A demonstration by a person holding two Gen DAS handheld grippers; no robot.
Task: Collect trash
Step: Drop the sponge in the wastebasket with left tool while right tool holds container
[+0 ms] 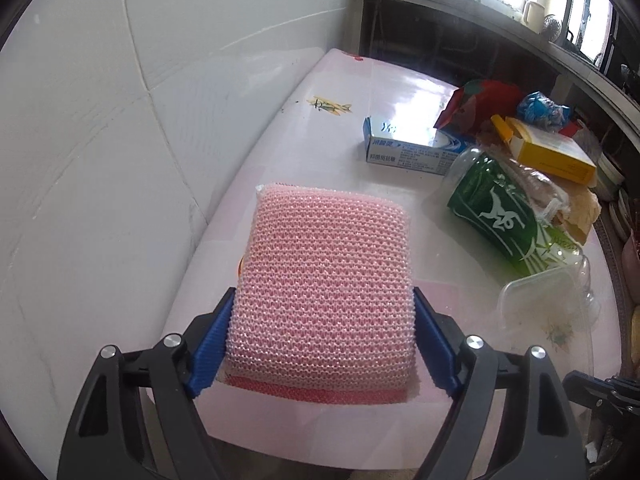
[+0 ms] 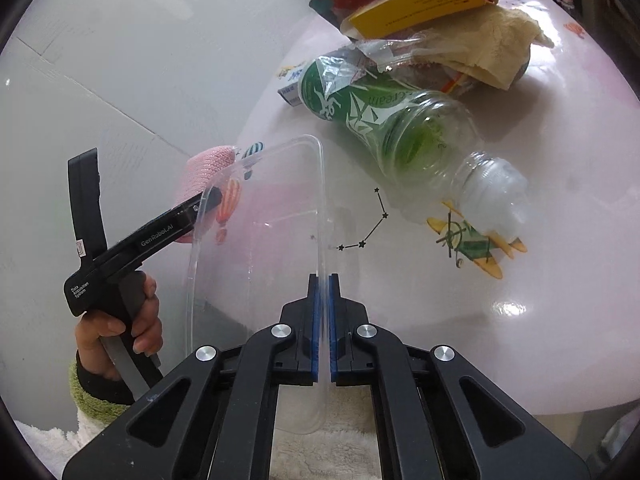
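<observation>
My left gripper is shut on a pink mesh sponge and holds it over the pink table near the wall. My right gripper is shut on the rim of a clear plastic container, held at the table's near edge. The container also shows in the left wrist view. A pile of trash lies on the table: a crushed green-labelled plastic bottle, a yellow box, a blue and white box, crumpled paper and a red wrapper.
A white tiled wall runs along the table's left side. A dark counter with cups and dishes stands behind the table. Stacked bowls sit off the table's right edge. The left gripper's body and the hand holding it show at the right wrist view's left.
</observation>
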